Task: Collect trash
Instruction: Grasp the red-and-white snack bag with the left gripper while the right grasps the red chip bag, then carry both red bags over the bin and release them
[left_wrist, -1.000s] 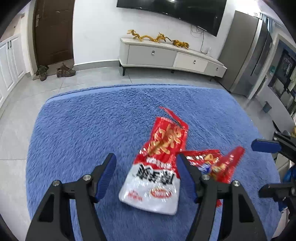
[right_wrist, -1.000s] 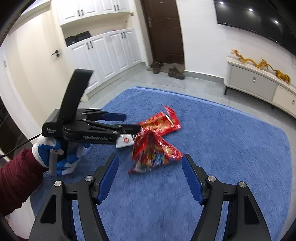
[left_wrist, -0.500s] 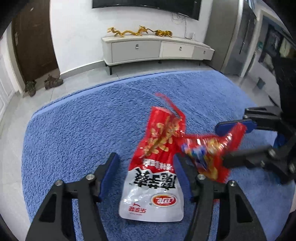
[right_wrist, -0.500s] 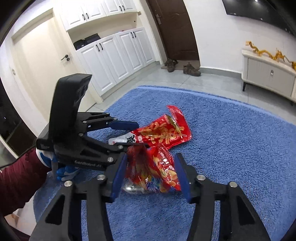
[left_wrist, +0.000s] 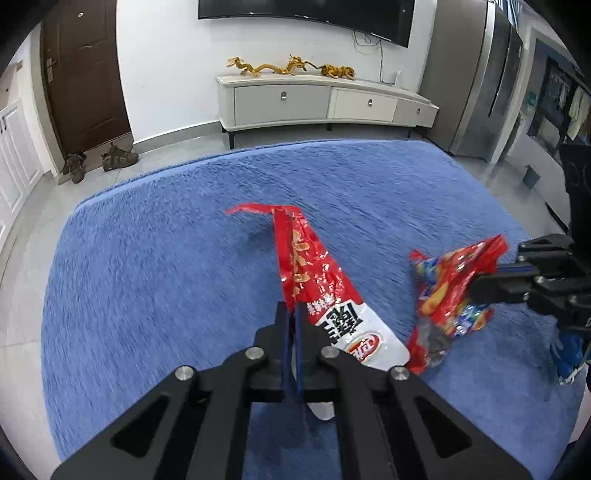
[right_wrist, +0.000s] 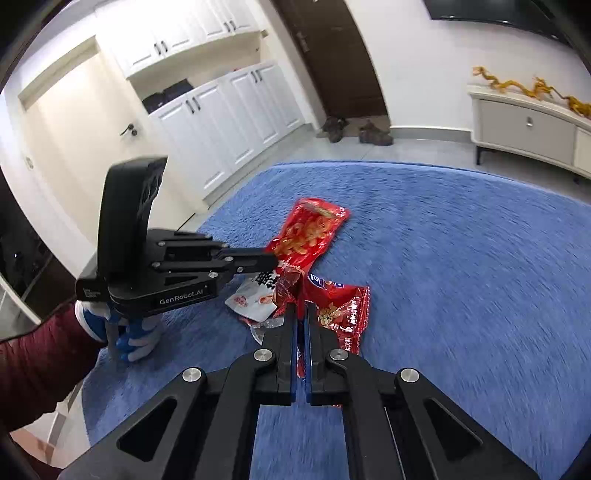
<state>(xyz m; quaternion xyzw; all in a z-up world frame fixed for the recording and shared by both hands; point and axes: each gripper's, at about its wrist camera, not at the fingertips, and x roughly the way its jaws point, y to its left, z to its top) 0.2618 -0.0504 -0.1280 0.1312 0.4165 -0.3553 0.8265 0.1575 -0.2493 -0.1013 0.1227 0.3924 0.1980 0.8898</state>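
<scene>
My left gripper (left_wrist: 294, 308) is shut on a long red and white snack wrapper (left_wrist: 317, 273) and lifts it off the blue rug (left_wrist: 166, 266). The same wrapper (right_wrist: 310, 232) shows in the right wrist view, pinched by the left gripper (right_wrist: 271, 263). My right gripper (right_wrist: 300, 308) is shut on a crumpled red candy wrapper (right_wrist: 341, 308). In the left wrist view that candy wrapper (left_wrist: 448, 288) hangs from the right gripper (left_wrist: 480, 282) at the right.
A white TV cabinet (left_wrist: 317, 103) with gold dragon figures stands at the far wall. Shoes (left_wrist: 118, 157) lie by a brown door. White cupboards (right_wrist: 229, 110) line the left side. A small bin (left_wrist: 532, 177) stands at the far right.
Both grippers have shut, the left on the red and white wrapper and the right on the candy wrapper. Both wrappers have lifted off the rug.
</scene>
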